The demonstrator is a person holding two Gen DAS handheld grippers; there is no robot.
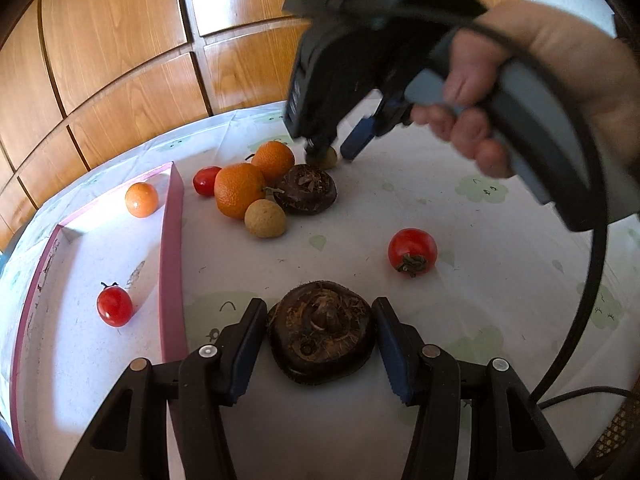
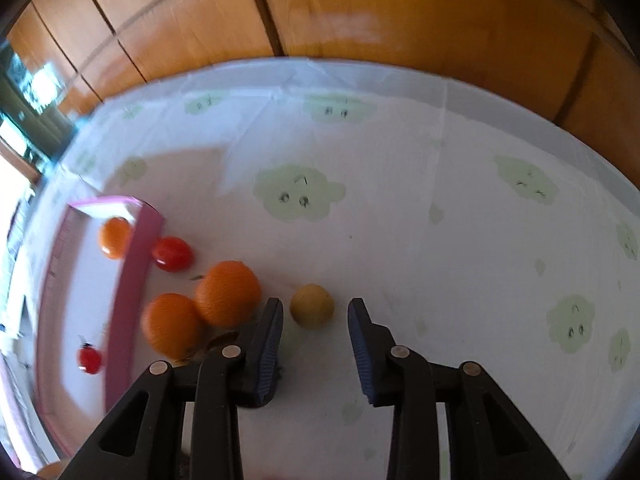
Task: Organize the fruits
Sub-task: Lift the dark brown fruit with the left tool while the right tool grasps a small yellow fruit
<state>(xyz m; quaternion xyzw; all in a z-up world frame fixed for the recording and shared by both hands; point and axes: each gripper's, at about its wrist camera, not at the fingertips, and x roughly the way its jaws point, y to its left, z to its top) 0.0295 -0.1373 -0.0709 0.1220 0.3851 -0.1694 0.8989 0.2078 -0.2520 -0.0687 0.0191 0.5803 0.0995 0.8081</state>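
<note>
My left gripper is shut on a dark brown water chestnut near the table's front. A person's hand holds my right gripper at the back of the fruit pile, pointing steeply down. In the right wrist view my right gripper stands open. A small tan longan lies between its fingertips, with a gap on each side. A pink-walled tray at the left holds a small orange and a cherry tomato.
Two oranges, a tomato, another longan and a second water chestnut cluster beside the tray. One tomato lies alone to the right. A black cable hangs at the right. Wooden panels stand behind the table.
</note>
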